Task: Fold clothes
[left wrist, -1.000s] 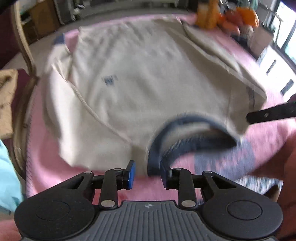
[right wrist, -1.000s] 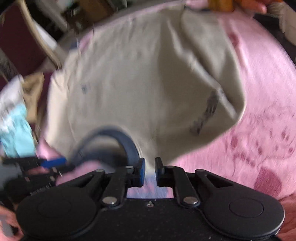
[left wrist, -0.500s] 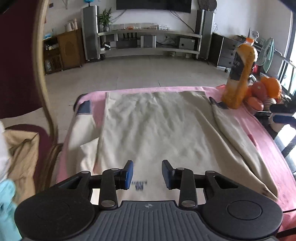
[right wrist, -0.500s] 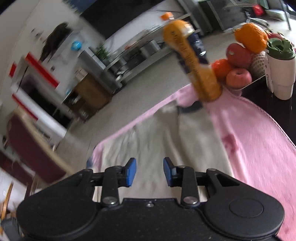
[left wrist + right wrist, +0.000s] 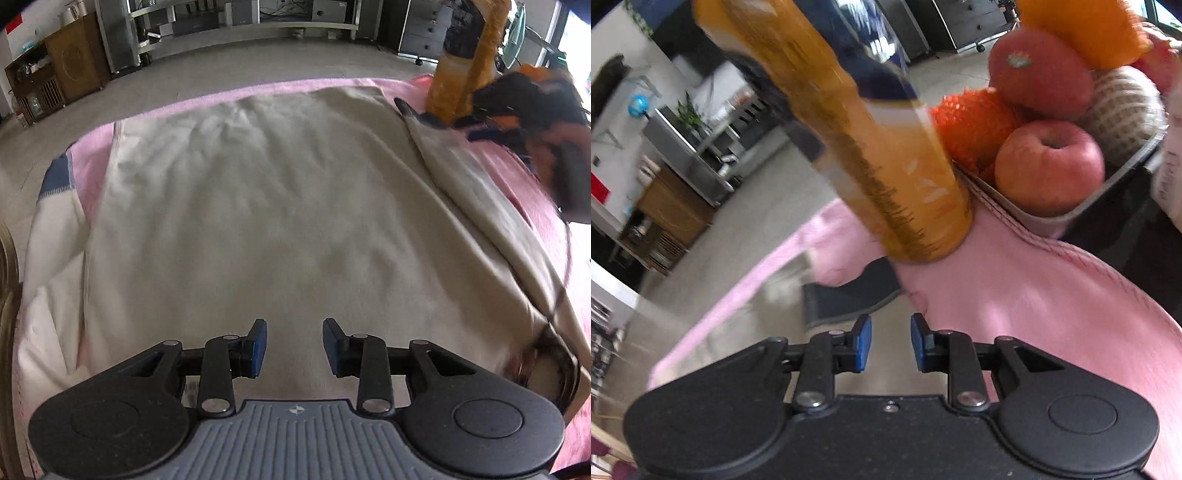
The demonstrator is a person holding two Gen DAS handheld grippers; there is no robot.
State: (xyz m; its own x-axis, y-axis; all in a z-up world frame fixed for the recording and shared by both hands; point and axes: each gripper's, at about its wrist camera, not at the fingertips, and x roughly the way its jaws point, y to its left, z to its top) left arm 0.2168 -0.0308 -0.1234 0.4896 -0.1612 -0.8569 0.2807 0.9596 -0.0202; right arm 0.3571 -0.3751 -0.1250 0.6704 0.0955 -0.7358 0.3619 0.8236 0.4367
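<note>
A cream sweater [image 5: 258, 206] with navy cuffs lies spread flat on the pink blanket [image 5: 517, 177]. One navy cuff [image 5: 57, 173] lies at the far left; the right sleeve [image 5: 480, 206] lies folded along the right side. My left gripper [image 5: 293, 345] is open and empty, low over the sweater's near part. My right gripper [image 5: 888, 341] is open and empty, just above the right sleeve's navy cuff [image 5: 849, 295], close to the orange bottle. It shows blurred in the left wrist view [image 5: 524, 107].
A tall orange juice bottle [image 5: 868, 147] stands on the blanket right beyond the cuff. A tray of apples and oranges [image 5: 1052, 155] sits behind it at the right. A wooden chair edge [image 5: 7, 258] is at the left.
Both grippers let go of the sweater's collar end and opened. The left stays over the sweater body; the right moved far forward to the sleeve cuff by the bottle.
</note>
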